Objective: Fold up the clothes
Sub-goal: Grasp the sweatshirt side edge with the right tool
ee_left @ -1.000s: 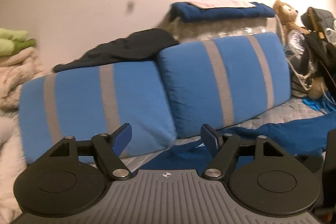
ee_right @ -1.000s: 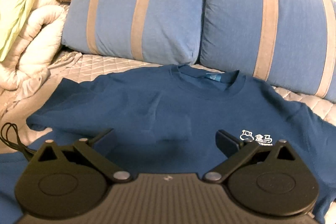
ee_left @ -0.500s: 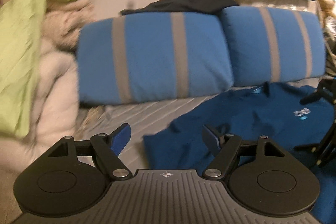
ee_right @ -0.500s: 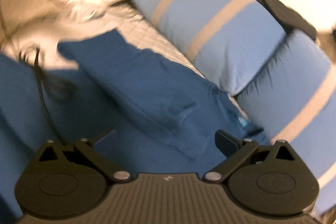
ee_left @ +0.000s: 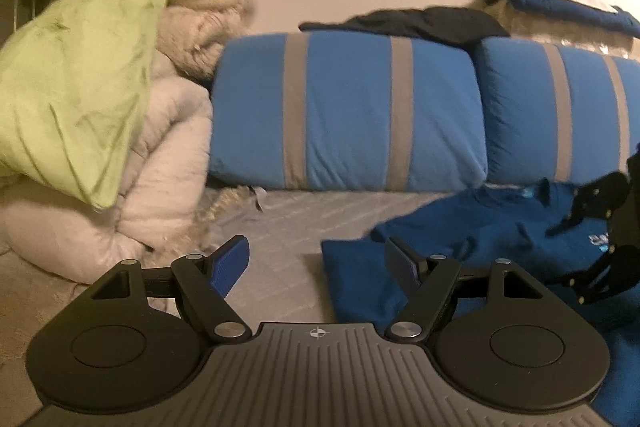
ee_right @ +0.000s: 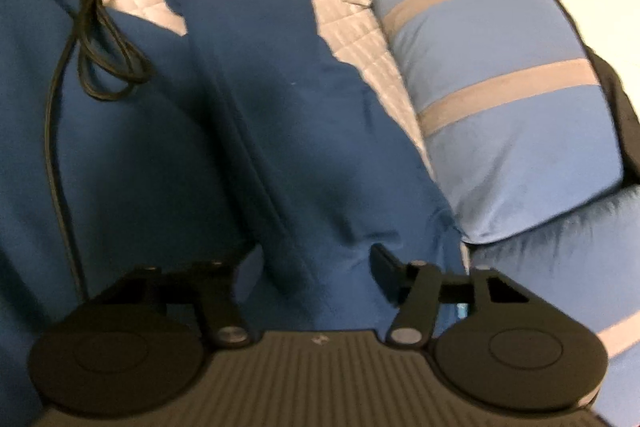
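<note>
two grippers are seen over a blue t-shirt (ee_right: 304,131) spread on a quilted bed (ee_left: 288,227) before striped pillows (ee_left: 348,111). the left gripper (ee_left: 316,263) is held spread, empty. the right gripper (ee_right: 316,267) has just been closing, a fold of shirt lying between its jaws, not yet pinched.

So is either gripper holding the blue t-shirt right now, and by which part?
Neither grips it yet. The left gripper is open and empty. The right gripper has just been closing around a raised fold of the blue t-shirt near the collar, pads not yet pressing.
</note>
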The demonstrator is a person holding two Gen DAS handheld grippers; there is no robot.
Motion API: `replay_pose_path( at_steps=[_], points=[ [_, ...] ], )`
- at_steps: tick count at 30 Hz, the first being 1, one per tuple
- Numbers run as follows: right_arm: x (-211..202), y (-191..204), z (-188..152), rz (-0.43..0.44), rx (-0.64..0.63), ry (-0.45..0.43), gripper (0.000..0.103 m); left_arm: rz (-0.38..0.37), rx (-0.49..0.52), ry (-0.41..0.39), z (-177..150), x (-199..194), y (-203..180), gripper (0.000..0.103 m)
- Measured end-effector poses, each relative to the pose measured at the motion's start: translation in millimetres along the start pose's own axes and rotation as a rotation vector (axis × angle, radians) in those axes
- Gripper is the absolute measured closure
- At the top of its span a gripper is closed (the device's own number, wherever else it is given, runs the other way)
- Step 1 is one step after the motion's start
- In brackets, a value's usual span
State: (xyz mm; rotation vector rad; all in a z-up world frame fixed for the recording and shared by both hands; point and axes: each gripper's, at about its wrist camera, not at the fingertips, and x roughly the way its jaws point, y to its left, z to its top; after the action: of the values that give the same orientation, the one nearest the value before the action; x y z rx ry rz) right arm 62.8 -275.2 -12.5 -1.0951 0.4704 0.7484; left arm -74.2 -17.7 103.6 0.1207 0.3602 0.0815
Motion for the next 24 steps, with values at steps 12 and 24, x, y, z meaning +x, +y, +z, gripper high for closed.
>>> replay_pose_path(
  at_steps=[12, 24],
  points=[
    [-1.4, 3.9, -6.7, 0.08, -0.05, 0.006, 0.07, -0.03, -0.014, -0.031, -7.5, -4.7, 6.8, 0.029],
    [14.2, 2.8, 4.7, 0.083, -0.155, 0.021, 0.057, -0.053, 0.009, -0.023, -15.6, -5.5, -0.5, 0.029]
  ],
)
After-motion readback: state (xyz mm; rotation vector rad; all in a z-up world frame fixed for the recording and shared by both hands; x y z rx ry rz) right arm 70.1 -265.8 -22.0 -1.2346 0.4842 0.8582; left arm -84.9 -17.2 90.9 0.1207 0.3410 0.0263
